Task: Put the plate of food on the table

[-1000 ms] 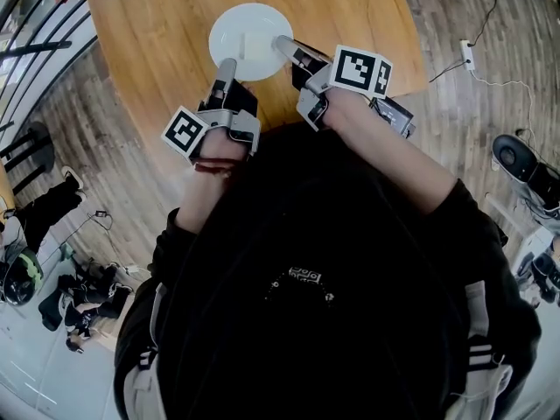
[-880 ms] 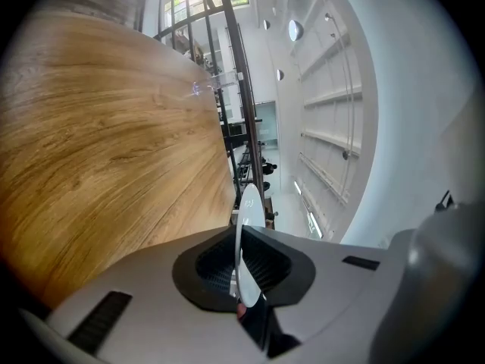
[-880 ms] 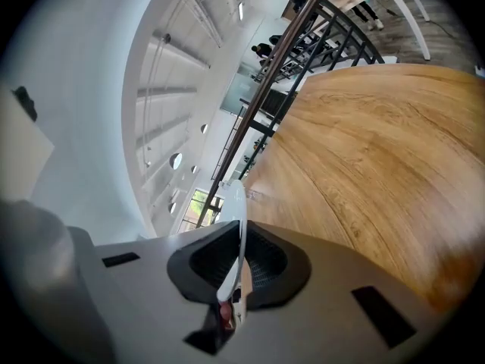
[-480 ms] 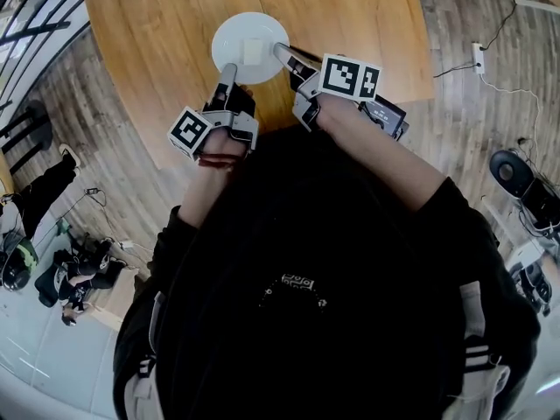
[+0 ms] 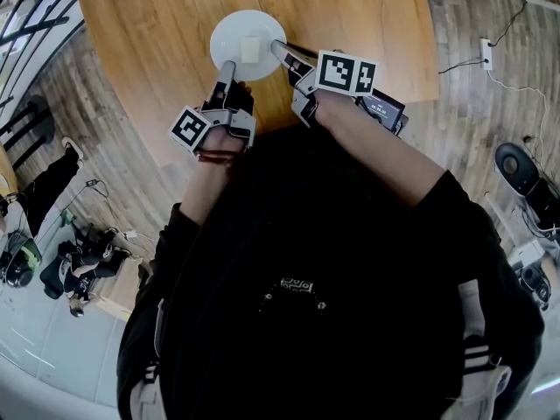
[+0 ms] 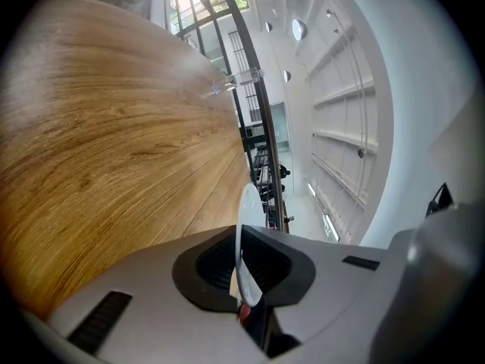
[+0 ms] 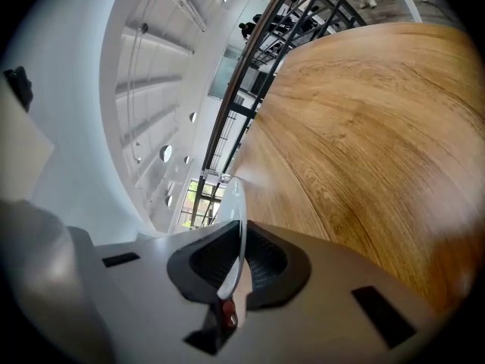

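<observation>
Now | plate is clamped at its rim by left gripper and right gripper, jaws narrow | table is seen beneath

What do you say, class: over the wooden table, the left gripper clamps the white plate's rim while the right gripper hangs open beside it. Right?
Wrong on one count: the right gripper is shut on the rim of the white plate too, as the right gripper view shows. The left gripper clamps it over the wooden table.

Black jacket, white sleeve stripes; left claw, right claw grey, marker cubes.
</observation>
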`<state>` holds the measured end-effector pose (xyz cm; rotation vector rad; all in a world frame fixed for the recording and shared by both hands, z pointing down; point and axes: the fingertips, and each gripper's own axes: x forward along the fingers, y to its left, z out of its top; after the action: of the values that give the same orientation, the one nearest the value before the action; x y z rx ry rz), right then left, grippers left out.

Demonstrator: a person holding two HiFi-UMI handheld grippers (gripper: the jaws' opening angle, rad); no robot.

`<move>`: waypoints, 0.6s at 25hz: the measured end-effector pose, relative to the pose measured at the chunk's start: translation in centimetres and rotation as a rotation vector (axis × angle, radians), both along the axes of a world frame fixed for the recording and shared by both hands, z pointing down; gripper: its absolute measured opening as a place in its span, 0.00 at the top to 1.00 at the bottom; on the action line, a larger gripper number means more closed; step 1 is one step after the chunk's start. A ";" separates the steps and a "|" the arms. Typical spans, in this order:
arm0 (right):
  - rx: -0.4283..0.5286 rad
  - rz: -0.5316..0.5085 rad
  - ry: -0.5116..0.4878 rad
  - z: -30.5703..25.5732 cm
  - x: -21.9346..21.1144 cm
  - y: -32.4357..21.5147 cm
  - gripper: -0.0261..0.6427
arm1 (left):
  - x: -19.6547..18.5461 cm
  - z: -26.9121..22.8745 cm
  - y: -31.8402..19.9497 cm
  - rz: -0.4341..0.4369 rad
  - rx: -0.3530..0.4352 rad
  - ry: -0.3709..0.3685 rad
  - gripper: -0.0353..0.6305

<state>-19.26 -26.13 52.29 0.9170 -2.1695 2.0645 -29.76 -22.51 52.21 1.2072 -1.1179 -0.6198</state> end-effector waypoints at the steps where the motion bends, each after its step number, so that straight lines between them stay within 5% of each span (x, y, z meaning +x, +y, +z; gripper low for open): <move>1: -0.008 0.000 0.001 0.4 0.0 0.1 0.92 | 0.0 0.3 0.0 0.005 -0.001 -0.002 0.92; 15: -0.049 -0.031 0.051 4.9 -0.1 1.1 0.92 | 0.0 4.7 0.7 0.030 -0.027 -0.013 0.92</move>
<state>-19.35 -25.07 57.23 0.9148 -2.0853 2.0473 -29.80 -21.84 56.87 1.2042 -1.1138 -0.5733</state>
